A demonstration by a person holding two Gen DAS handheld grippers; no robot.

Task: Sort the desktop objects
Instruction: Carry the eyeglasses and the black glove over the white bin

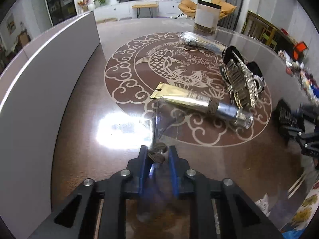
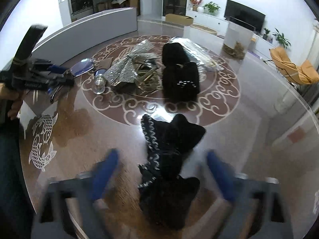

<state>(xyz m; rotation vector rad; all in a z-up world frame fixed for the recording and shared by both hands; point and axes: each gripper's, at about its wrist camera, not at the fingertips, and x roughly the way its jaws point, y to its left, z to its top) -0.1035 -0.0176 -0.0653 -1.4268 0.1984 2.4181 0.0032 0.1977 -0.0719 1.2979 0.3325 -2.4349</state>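
Note:
My left gripper (image 1: 158, 154) is shut on a clear plastic packet tied with brown twine (image 1: 157, 153), held above the glass-topped table (image 1: 79, 119). A gold and silver tube (image 1: 199, 101) lies ahead, with a silver sequined piece (image 1: 242, 83) and a clear wrapped bundle (image 1: 201, 41) beyond. My right gripper (image 2: 161, 171) is open, blurred, its blue fingers (image 2: 105, 173) on either side of a black knitted item with white trim (image 2: 169, 159) on the table. Two more black fuzzy items (image 2: 180, 81) lie farther off. The left gripper also shows in the right wrist view (image 2: 59, 77).
A curved grey panel (image 1: 45, 75) stands along the table's left side. A white container (image 1: 206, 16) with brown filling stands at the far edge. The table's round fish pattern (image 1: 163, 63) lies under the objects. The table's glass rim (image 2: 299, 99) curves on the right.

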